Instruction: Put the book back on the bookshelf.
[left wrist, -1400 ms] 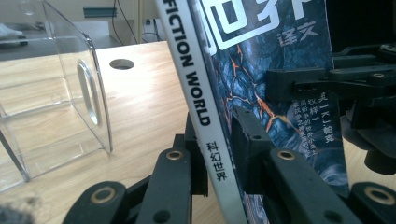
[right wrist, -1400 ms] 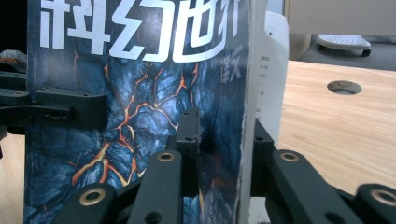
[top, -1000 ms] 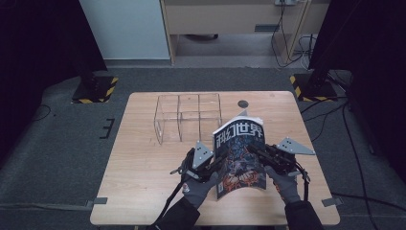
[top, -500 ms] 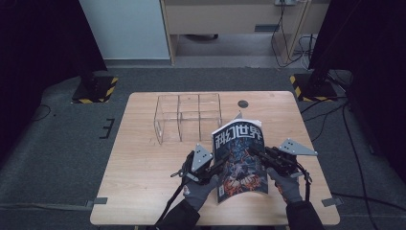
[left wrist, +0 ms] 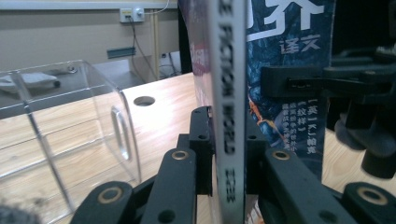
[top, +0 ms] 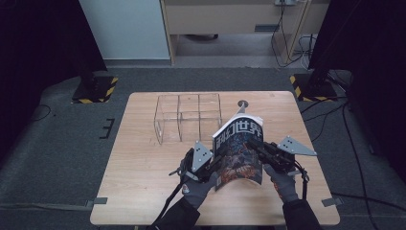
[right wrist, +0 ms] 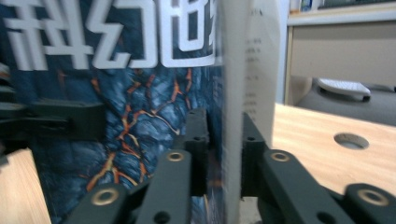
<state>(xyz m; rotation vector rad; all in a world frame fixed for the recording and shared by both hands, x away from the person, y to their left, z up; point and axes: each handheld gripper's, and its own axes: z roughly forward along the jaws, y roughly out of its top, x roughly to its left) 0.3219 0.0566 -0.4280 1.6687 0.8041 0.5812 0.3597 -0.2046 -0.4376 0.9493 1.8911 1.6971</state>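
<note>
Magazine [top: 238, 153] held upright above the near half of the wooden worktop [top: 143, 191], cover with large white characters and a dark blue and orange picture facing the near edge. Left gripper [top: 214, 165] clamped on the spine edge, fingers [left wrist: 201, 144] closed flat against both sides of the grey spine. Right gripper [top: 256, 146] clamped on the opposite, page edge, fingers [right wrist: 198, 149] pressed to either side of the white page block. Cover bowed slightly between the two grips. Clear acrylic organizer [top: 187, 116] with three compartments on the far half of the worktop, just beyond the magazine and apart from it. Round hole [top: 243, 103] in the worktop behind the magazine, possibly a cable grommet; too small to tell in the high view.
</note>
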